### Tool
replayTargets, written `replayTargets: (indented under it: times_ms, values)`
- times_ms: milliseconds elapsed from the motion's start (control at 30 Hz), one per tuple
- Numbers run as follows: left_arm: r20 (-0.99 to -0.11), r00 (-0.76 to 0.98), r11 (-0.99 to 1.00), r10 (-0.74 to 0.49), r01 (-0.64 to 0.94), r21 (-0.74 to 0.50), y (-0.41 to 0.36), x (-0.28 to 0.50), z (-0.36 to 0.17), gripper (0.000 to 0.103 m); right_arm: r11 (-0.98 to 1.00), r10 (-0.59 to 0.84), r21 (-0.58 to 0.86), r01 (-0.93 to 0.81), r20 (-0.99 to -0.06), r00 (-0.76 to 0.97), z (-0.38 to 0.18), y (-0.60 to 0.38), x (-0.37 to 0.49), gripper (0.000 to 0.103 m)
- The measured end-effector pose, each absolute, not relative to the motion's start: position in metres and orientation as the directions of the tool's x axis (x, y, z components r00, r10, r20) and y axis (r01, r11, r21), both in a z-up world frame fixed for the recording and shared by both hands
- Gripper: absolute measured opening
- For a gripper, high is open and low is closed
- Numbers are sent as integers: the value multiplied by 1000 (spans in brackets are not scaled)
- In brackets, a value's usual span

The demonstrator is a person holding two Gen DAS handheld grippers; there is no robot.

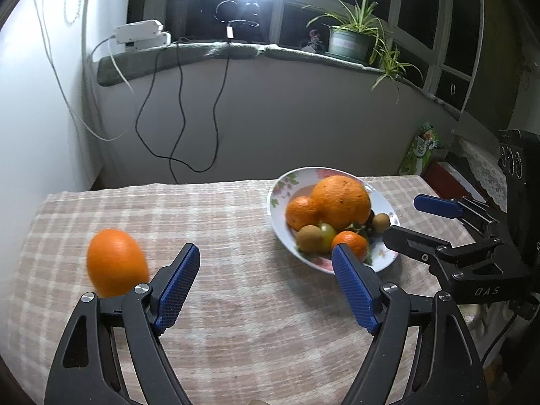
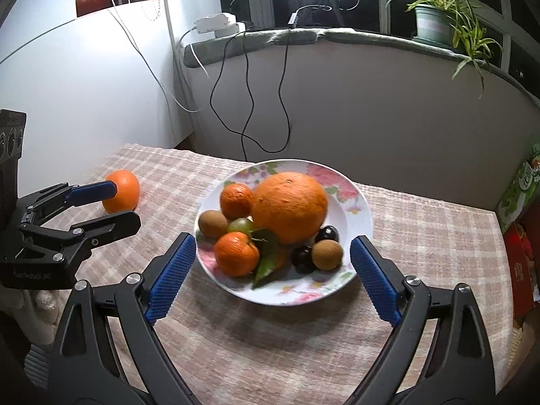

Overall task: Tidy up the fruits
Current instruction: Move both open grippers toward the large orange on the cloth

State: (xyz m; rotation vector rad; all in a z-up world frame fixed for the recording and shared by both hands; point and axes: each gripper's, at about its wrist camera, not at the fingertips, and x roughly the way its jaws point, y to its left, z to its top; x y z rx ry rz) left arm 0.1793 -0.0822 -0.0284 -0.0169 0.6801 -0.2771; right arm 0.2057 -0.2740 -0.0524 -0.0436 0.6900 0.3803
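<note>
A floral white plate [image 2: 357,195] [image 1: 297,173] holds a big orange [image 2: 290,206] [image 1: 341,200], two small mandarins, brown kiwis, a green grape and dark round fruits. My right gripper [image 2: 273,240] [image 1: 404,217] stands open at the plate's near edge, the plate's front between its blue pads, nothing gripped. A loose orange [image 1: 116,263] [image 2: 123,195] lies on the checked cloth left of the plate. My left gripper [image 1: 265,248] [image 2: 125,204] is open and empty. The orange sits outside its left finger, its lower edge hidden by the linkage.
The checked tablecloth [image 1: 236,209] ends at the far edge before a grey wall with hanging cables [image 1: 179,118]. A white panel [image 1: 33,118] stands left. A green box [image 2: 519,189] and red items sit at the right edge. A potted plant [image 1: 351,40] is on the sill.
</note>
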Motion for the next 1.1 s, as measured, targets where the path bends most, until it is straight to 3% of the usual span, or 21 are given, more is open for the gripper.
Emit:
replayTargets:
  times_ms: [1100]
  values:
    - [-627, 764, 988, -153, 97, -123, 10, 190, -48, 81, 835, 498, 165, -526, -635, 591, -45, -158, 249, 95]
